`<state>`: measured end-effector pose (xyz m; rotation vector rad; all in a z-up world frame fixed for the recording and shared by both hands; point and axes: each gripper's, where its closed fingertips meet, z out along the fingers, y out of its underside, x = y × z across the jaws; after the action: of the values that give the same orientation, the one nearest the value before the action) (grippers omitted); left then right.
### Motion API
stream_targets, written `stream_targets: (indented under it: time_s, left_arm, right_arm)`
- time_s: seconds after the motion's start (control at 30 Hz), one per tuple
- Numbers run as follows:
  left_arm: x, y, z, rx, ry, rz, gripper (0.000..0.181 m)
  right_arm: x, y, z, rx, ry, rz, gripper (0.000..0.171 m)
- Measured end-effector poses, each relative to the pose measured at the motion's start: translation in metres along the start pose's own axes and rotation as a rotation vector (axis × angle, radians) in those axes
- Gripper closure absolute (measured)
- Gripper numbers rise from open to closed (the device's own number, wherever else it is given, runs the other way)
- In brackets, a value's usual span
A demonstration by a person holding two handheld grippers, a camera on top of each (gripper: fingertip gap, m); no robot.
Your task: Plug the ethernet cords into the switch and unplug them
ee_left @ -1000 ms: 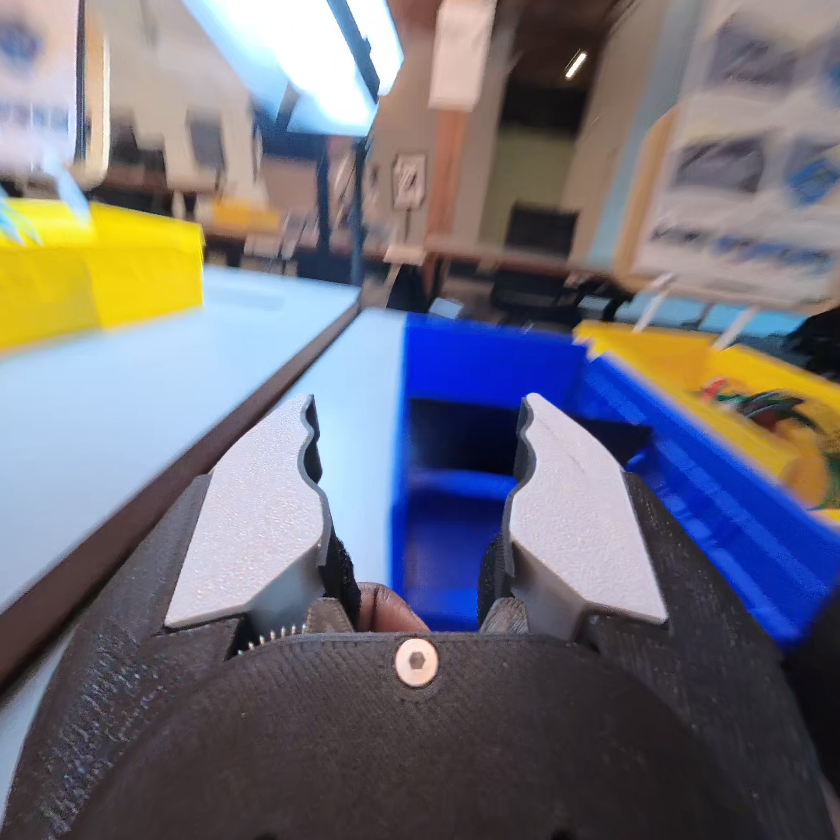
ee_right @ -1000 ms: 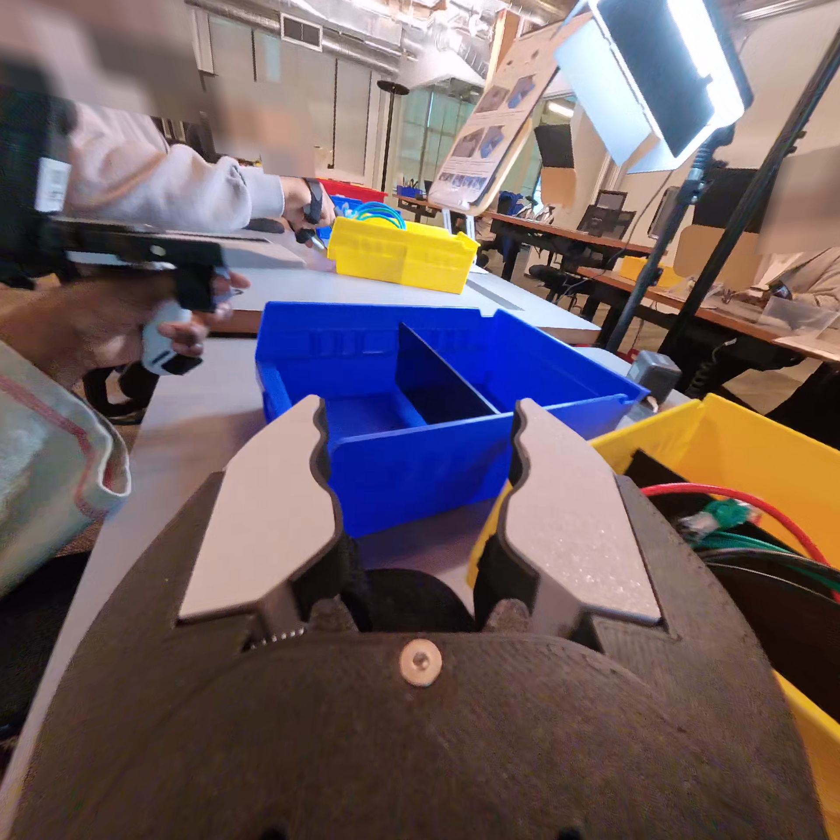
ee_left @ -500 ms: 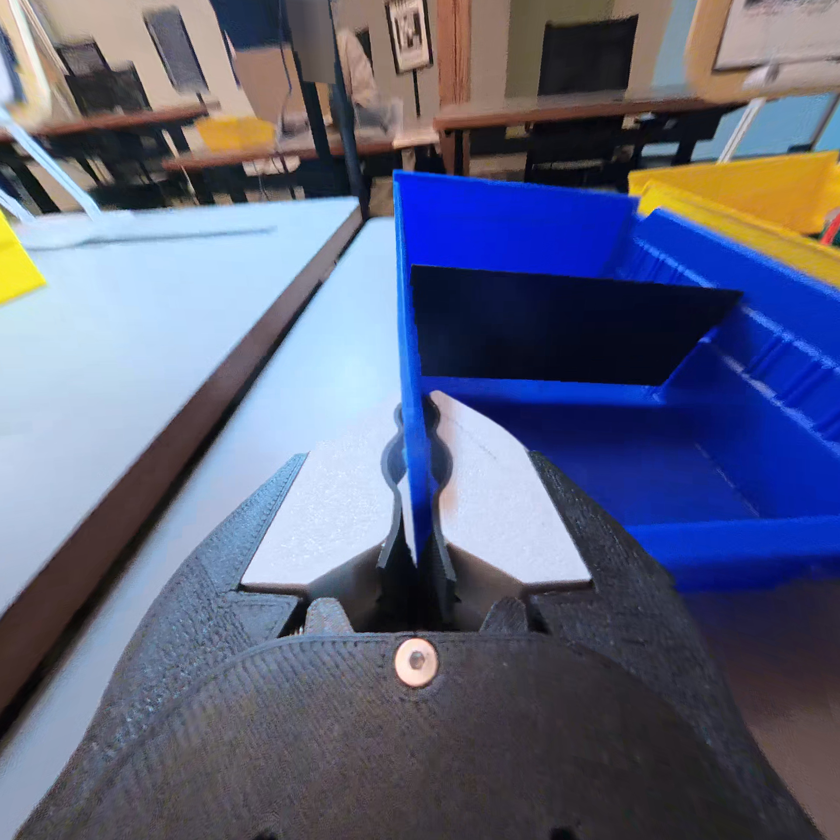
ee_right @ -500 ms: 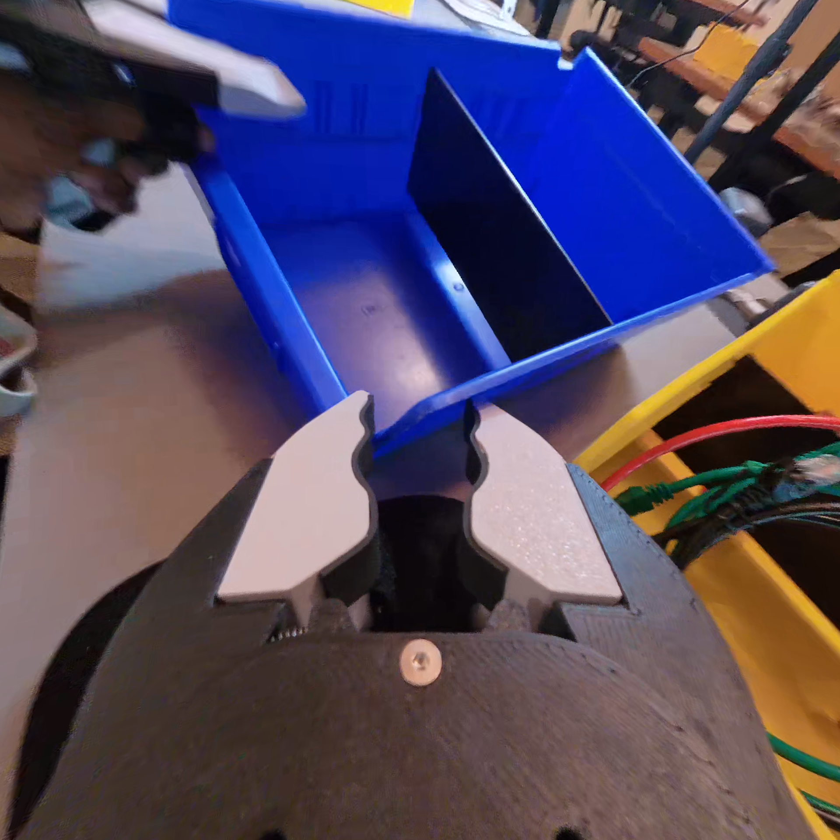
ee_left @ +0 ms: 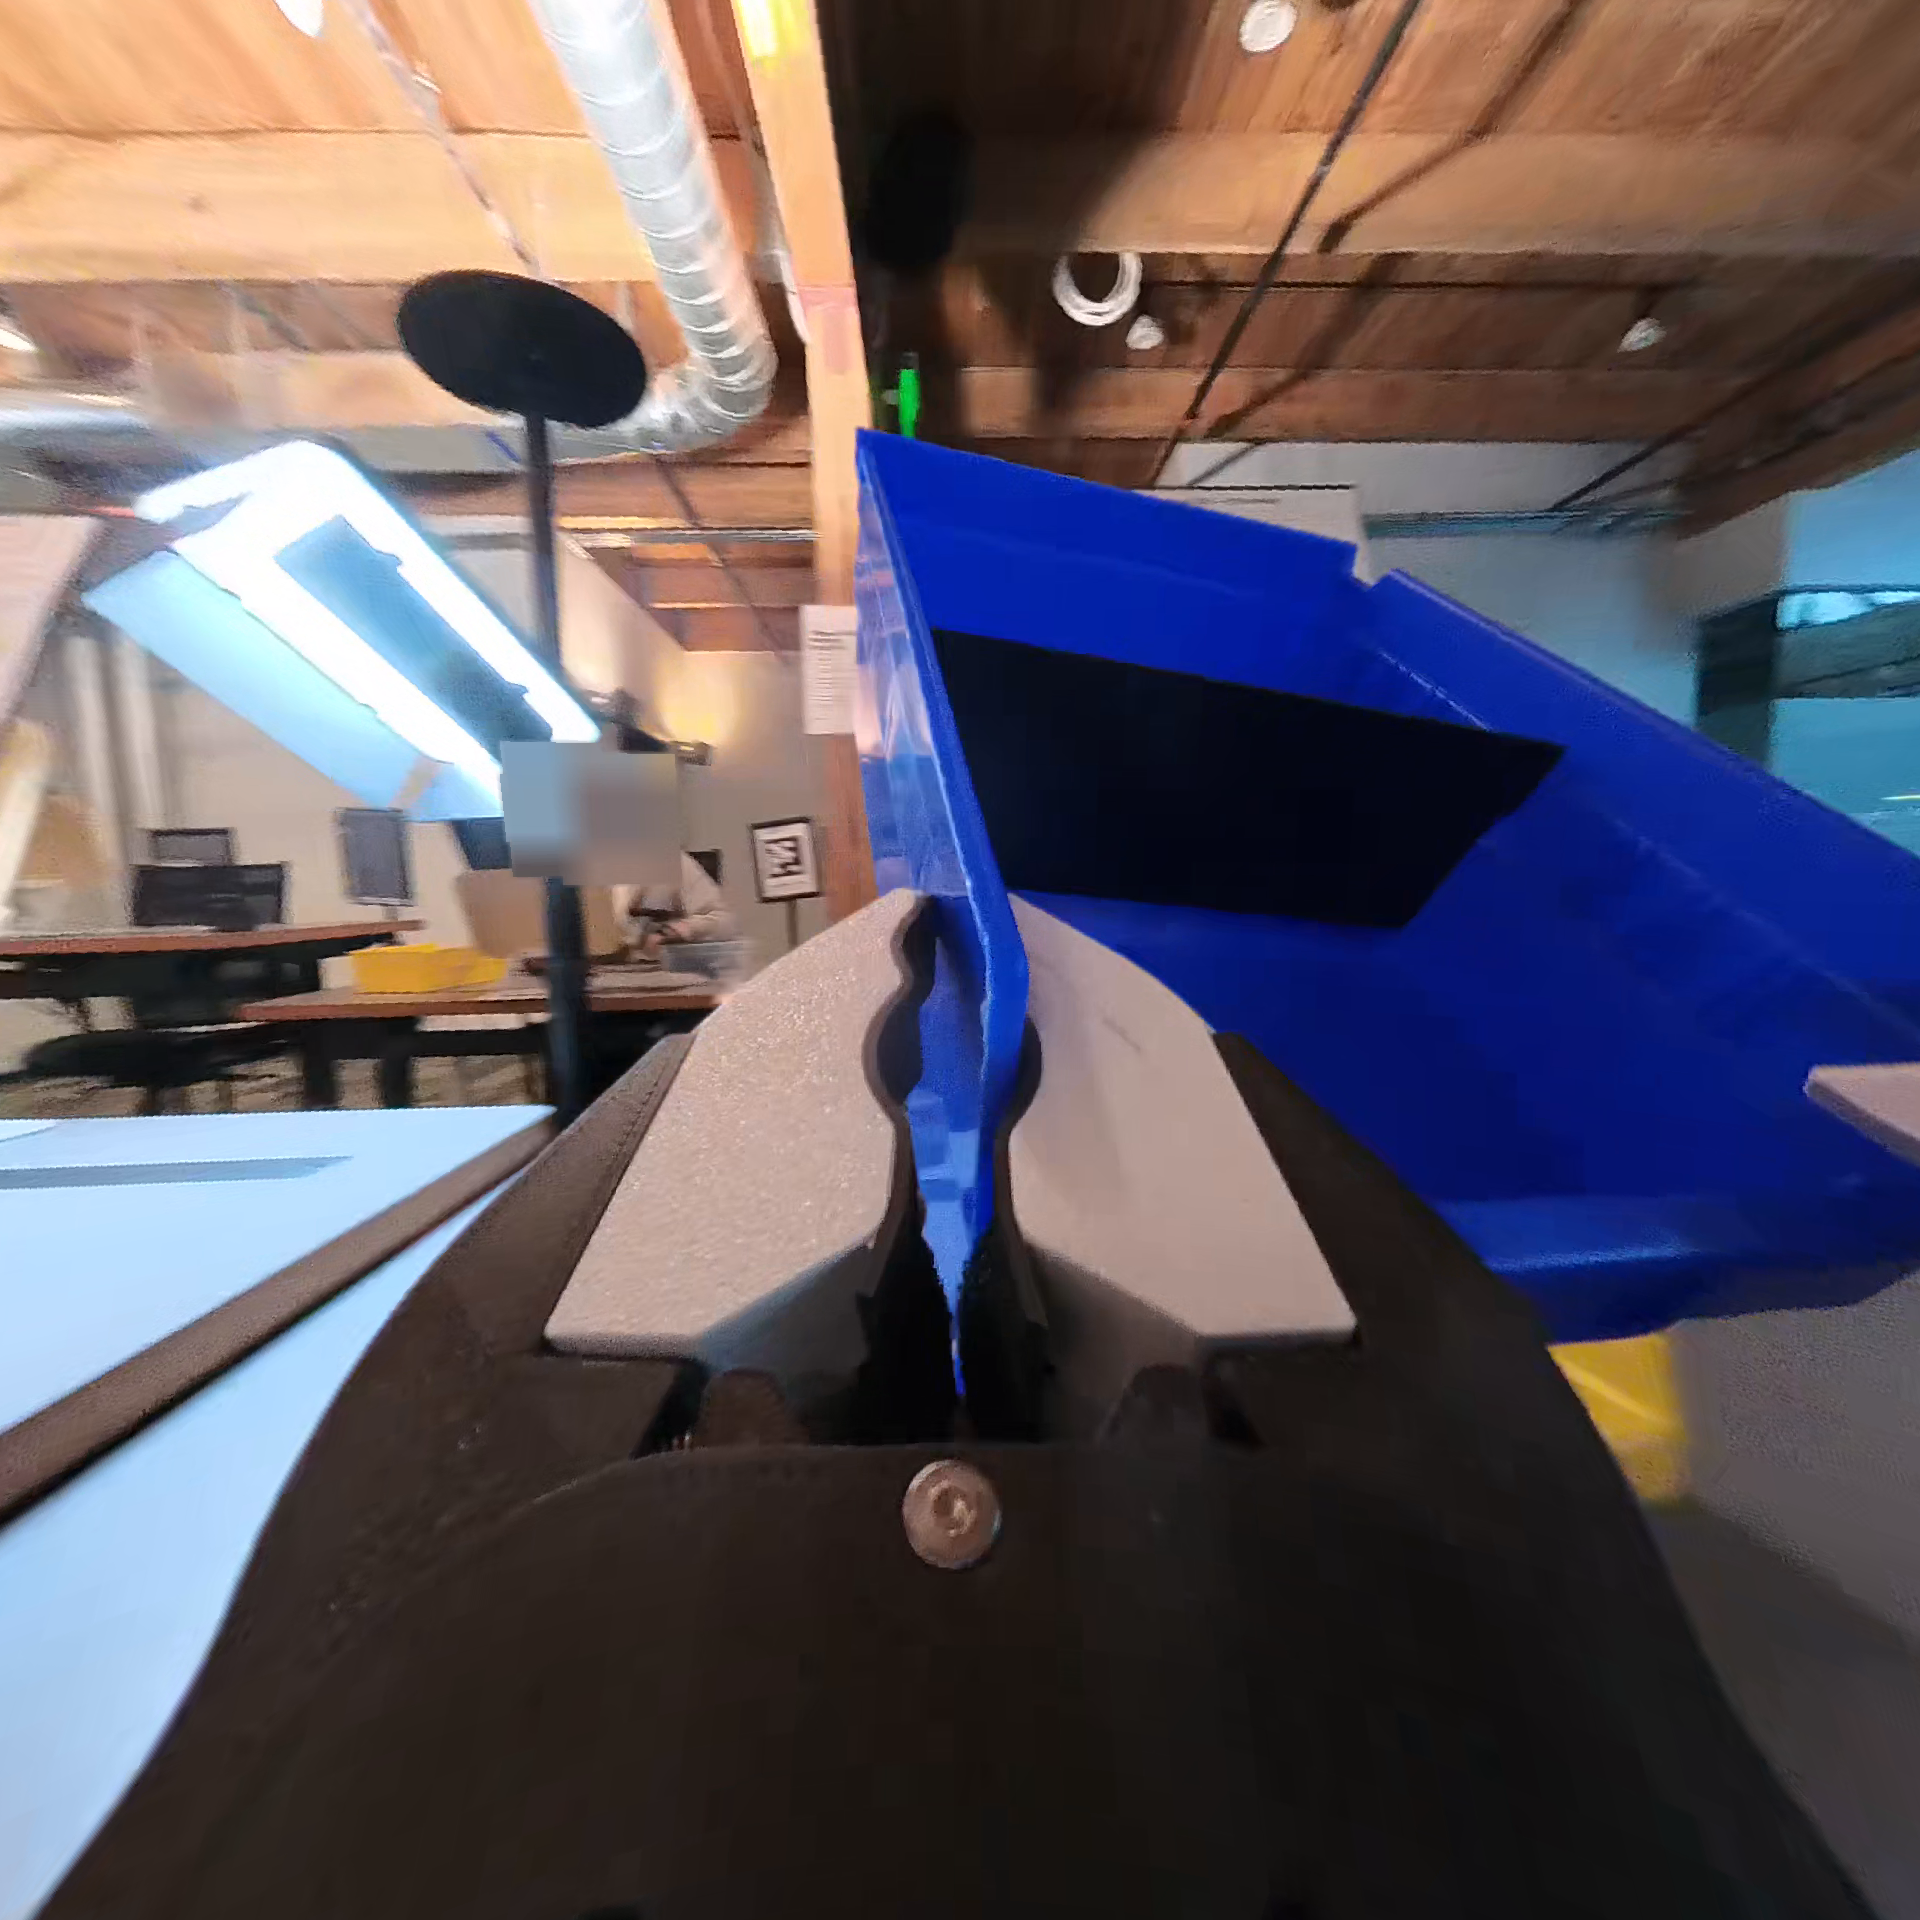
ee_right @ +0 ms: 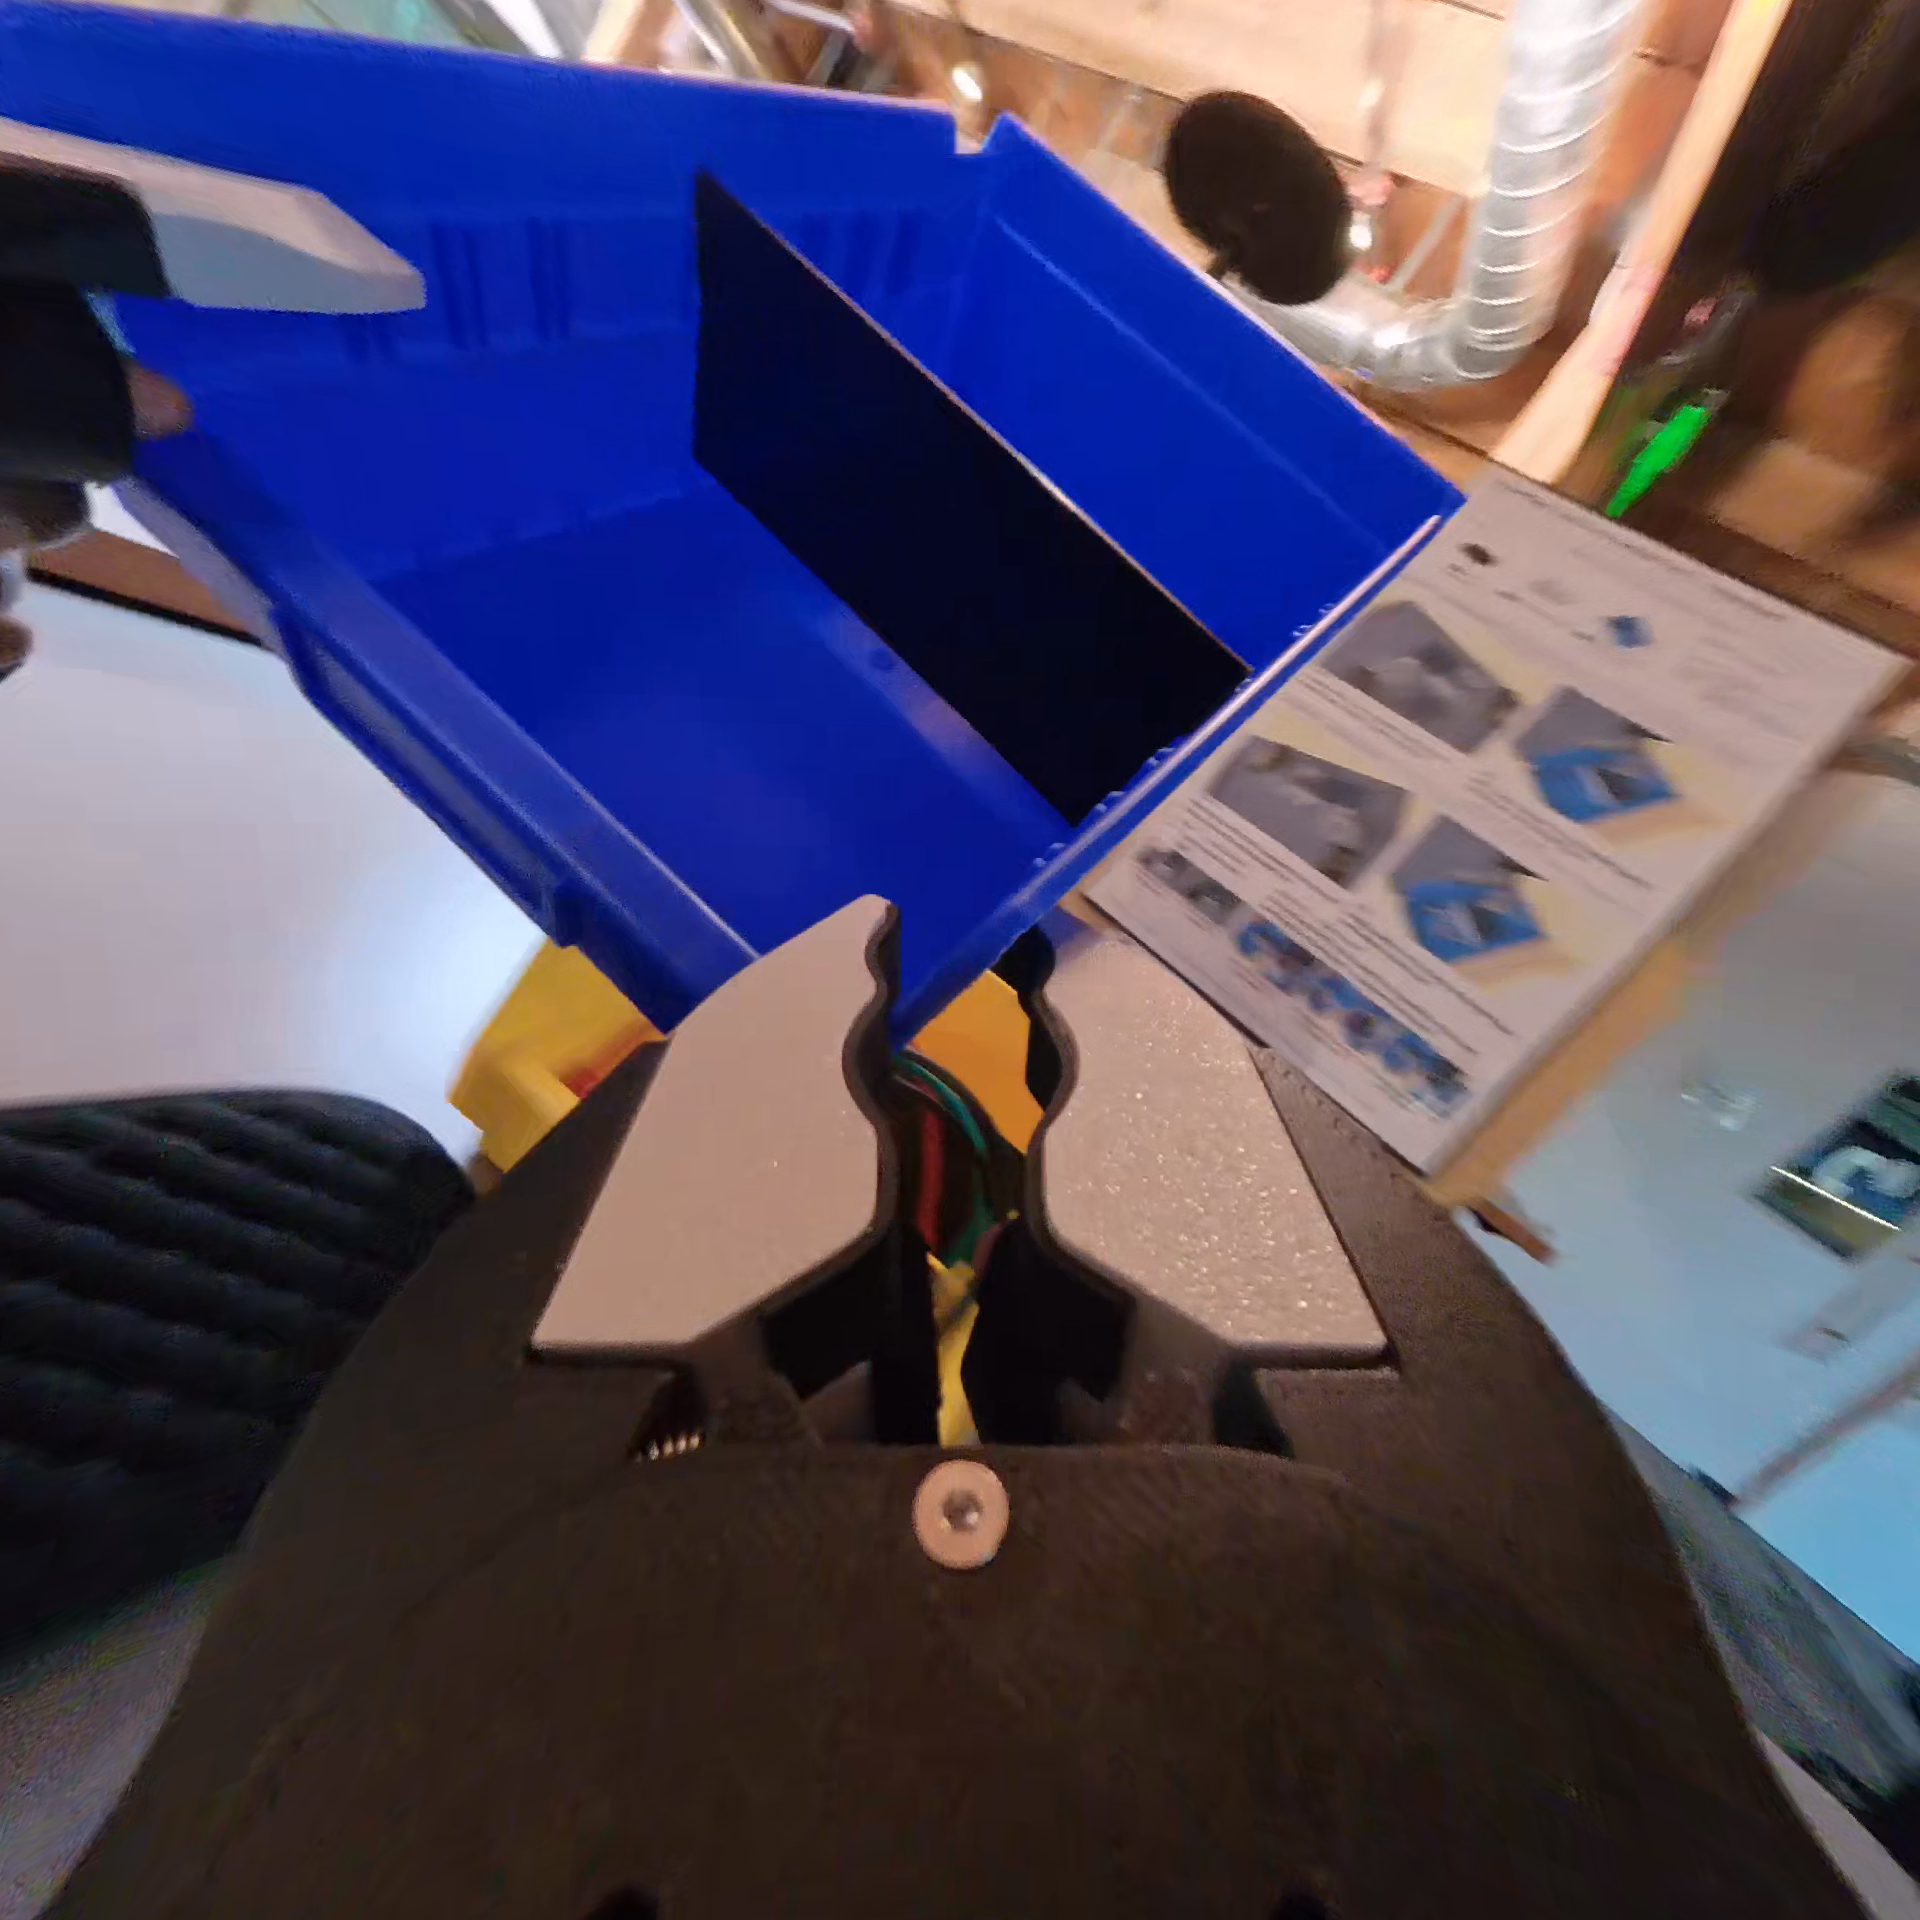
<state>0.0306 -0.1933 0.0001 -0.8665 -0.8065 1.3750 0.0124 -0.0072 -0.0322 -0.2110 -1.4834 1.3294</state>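
Observation:
An empty blue bin (ee_left: pixel 1558 1039) with a black divider (ee_left: pixel 1195 790) is held up off the table, tilted. My left gripper (ee_left: pixel 966 925) is shut on its left side wall. My right gripper (ee_right: pixel 961 945) is closed on the rim near a corner of the same bin (ee_right: pixel 623 675). The left gripper's fingers (ee_right: pixel 260 260) show at the far rim in the right wrist view. Red and green ethernet cords (ee_right: pixel 935 1132) lie in a yellow bin (ee_right: pixel 540 1039) below, seen between my right fingers. No switch is in view.
The pale table (ee_left: pixel 156 1195) is below left, its dark edge running beside my left gripper. A leaning poster board (ee_right: pixel 1455 831) stands right of the blue bin. A lit light panel (ee_left: pixel 332 613) on a black stand (ee_left: pixel 545 675) stands behind the table.
Both grippers closed on the blue bin's walls and lifted it off the table; it now hangs tilted in the air and both views point upward.

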Motion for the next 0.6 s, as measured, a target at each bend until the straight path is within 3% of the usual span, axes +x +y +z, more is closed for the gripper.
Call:
stream_targets:
  time_s: [0.2,0.37,0.6]
  left_arm:
    - [0.115,0.034,0.027,-0.124,0.205,-0.124,0.170]
    - [0.204,0.065,0.058,-0.259,0.381,-0.104,0.167]
    - [0.288,0.126,0.076,-0.409,0.488,-0.107,0.166]
  right_arm:
    - [0.077,0.053,-0.071,-0.192,0.160,-0.002,0.152]
    - [0.125,0.112,-0.116,-0.346,0.293,0.074,0.153]
    - [0.161,0.196,-0.157,-0.562,0.399,0.143,0.154]
